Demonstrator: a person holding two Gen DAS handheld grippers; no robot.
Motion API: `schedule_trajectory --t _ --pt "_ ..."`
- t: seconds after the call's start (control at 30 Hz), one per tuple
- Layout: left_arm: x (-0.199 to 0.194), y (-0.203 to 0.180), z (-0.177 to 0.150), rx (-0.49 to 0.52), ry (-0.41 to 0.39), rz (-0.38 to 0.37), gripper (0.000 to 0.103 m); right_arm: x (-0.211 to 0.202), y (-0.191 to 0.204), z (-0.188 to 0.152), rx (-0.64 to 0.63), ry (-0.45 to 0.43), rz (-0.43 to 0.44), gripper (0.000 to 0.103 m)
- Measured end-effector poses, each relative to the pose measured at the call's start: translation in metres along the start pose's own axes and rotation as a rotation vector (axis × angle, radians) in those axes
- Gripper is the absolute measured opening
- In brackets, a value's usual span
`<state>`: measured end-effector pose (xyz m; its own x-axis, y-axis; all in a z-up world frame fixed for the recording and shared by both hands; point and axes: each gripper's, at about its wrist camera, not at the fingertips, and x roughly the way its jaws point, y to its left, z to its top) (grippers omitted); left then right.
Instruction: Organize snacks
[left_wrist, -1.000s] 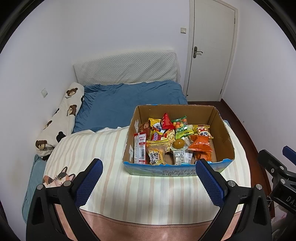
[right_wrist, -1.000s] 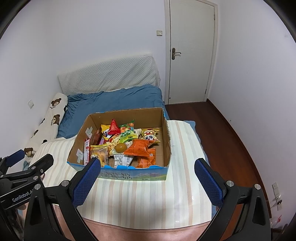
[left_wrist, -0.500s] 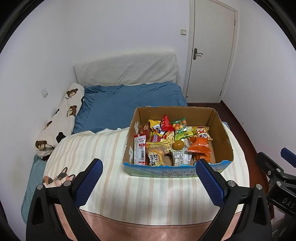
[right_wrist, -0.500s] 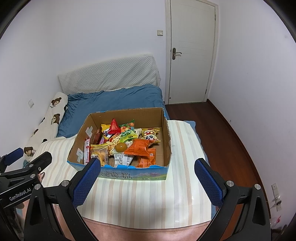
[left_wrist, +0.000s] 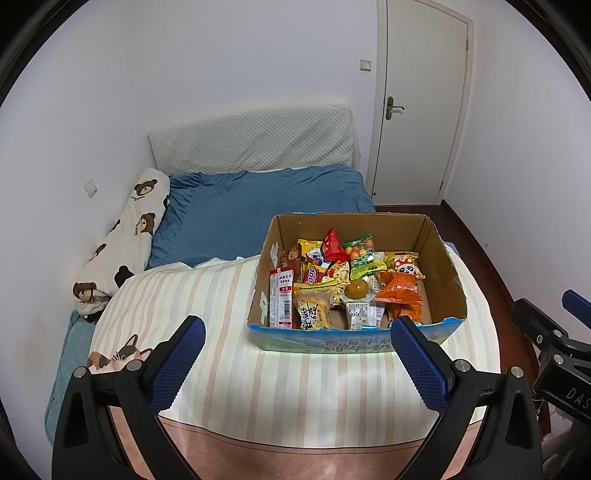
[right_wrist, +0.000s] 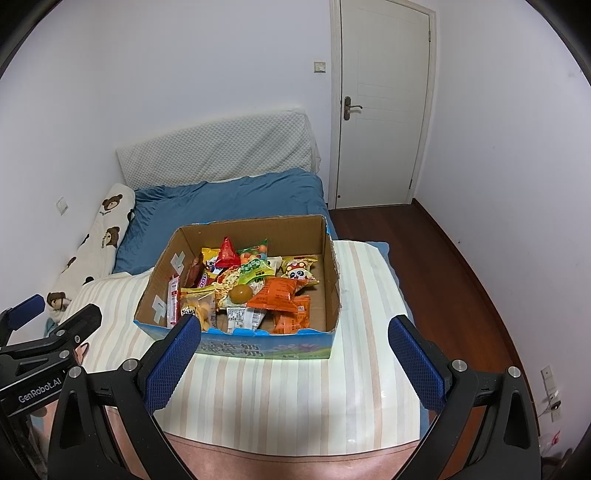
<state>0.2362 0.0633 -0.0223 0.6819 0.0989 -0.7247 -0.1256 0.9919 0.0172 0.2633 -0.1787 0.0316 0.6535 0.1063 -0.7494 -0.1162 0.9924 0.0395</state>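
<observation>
Open cardboard box (left_wrist: 441, 258) heaped with snack packets (left_wrist: 343, 280).

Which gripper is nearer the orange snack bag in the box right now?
Right, slightly. The orange snack bag lies nearly ahead of the right gripper; from the left gripper it sits ahead and off to the right.

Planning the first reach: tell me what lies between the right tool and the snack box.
In the right wrist view, only bare striped blanket lies between the open right tool and the cardboard snack box; nothing stands in the way.
</observation>
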Motion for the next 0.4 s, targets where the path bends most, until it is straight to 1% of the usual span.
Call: schedule_trajectory --t 0.4 --pt "-0.0009 0.0006 -0.0036 -0.007 -0.002 -0.003 0.103 -0.0010 -0.0048 0.0002 -0.004 0.003 -0.001 0.103"
